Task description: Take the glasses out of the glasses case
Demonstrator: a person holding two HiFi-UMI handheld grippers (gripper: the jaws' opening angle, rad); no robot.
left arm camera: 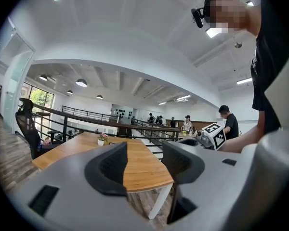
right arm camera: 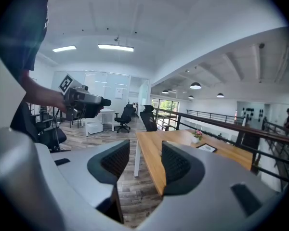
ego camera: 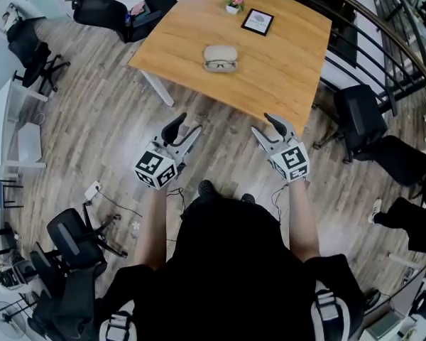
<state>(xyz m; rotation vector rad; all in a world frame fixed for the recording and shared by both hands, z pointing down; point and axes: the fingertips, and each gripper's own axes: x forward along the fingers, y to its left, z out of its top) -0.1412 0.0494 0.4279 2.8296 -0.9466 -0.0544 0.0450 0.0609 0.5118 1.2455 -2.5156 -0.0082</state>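
An open beige glasses case (ego camera: 220,54) lies near the middle of the wooden table (ego camera: 284,69). Dark-framed glasses (ego camera: 221,65) rest at its front edge. Both grippers hang over the floor, short of the table's near edge and well away from the case. My left gripper (ego camera: 183,128) is open and empty; in the left gripper view its jaws (left arm camera: 145,153) frame only the table corner. My right gripper (ego camera: 267,128) is also open with nothing in it, and its jaws (right arm camera: 145,158) frame the table's edge and floor. The case does not show in either gripper view.
A small flower pot (ego camera: 233,4) and a black picture frame (ego camera: 258,21) stand at the table's far side. Black office chairs (ego camera: 373,133) sit to the right, others (ego camera: 106,9) at the far left. A dark railing (ego camera: 383,41) runs behind the table.
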